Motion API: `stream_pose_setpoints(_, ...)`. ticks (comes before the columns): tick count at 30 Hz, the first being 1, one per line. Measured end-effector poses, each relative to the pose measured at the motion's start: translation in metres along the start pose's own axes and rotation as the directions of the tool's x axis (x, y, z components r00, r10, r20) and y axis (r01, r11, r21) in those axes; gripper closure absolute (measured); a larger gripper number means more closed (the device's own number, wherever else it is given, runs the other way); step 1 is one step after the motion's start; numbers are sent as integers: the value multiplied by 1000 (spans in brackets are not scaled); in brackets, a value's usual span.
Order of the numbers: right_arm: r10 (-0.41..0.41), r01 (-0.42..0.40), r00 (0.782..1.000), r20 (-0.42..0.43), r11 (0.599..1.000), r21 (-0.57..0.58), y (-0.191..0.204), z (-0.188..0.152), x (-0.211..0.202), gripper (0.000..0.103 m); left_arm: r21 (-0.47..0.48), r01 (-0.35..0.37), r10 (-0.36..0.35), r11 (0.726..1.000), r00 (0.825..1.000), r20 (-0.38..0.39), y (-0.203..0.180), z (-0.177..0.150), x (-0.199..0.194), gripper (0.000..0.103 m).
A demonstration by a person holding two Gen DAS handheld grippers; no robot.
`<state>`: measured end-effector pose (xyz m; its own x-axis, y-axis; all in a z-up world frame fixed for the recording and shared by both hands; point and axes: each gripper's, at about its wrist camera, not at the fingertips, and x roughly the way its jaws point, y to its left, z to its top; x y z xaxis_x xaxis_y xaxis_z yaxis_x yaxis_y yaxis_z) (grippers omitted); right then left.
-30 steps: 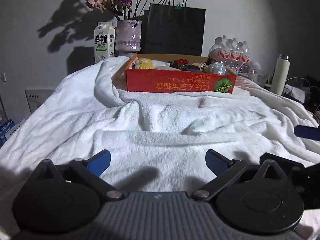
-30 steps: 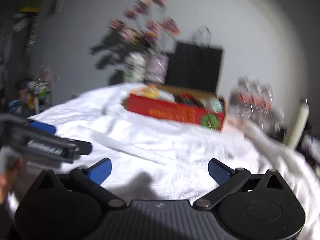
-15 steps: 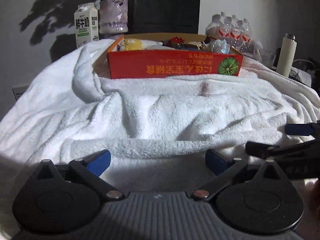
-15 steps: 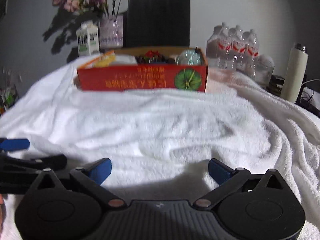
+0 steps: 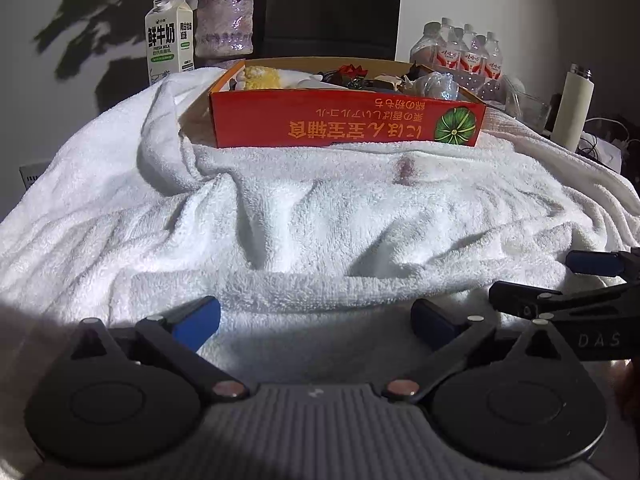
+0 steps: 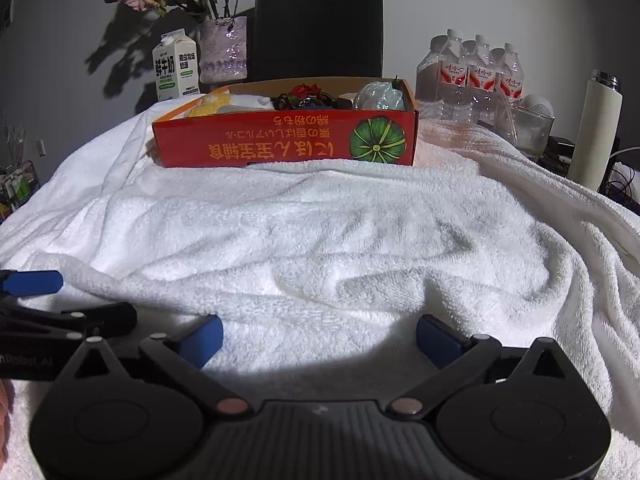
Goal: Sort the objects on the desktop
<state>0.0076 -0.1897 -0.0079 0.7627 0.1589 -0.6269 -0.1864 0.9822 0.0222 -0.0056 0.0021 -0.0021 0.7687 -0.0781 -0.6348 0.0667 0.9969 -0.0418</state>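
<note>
Both claws hang low over a rumpled white terry towel (image 5: 320,216) that covers the tabletop, and both are spread wide with nothing between their blue-tipped fingers. The left claw (image 5: 316,322) sits at the near edge of the towel, and in its view the right claw's black arm and one blue tip reach in from the right edge. The right claw (image 6: 319,336) hovers over the same near edge, just beside its partner, whose dark linkage and blue tip show at the left margin of the right wrist view. At the far side of the towel stands a shallow red cardboard box with a green pumpkin picture and upside-down yellow lettering on its front wall (image 6: 280,142). The sorted things lie inside it: a yellow, corn-like object (image 5: 262,77) at the left end, a small red flower-shaped piece (image 6: 306,90) among dark items in the middle, and a crumpled pale, shiny lump (image 6: 380,96) at the right end. The bare towel between the claws and the box carries only folds and a faint reddish stain (image 5: 406,168). Behind the box stand a white milk carton (image 6: 176,66), a pale purple vase holding dried pink flowers (image 6: 224,52) and a black paper bag (image 6: 318,24). To the right are a pack of clear water bottles with red labels (image 6: 476,68) and a cream-coloured insulated flask (image 6: 596,128).
</note>
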Motion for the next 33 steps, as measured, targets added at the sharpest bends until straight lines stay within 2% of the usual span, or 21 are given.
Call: stream_pose_setpoints(33,14,-14,1000,1,1000,0,-2,0,0,0,2,-8,8,1000,1000,-2,-1,0,2,0)
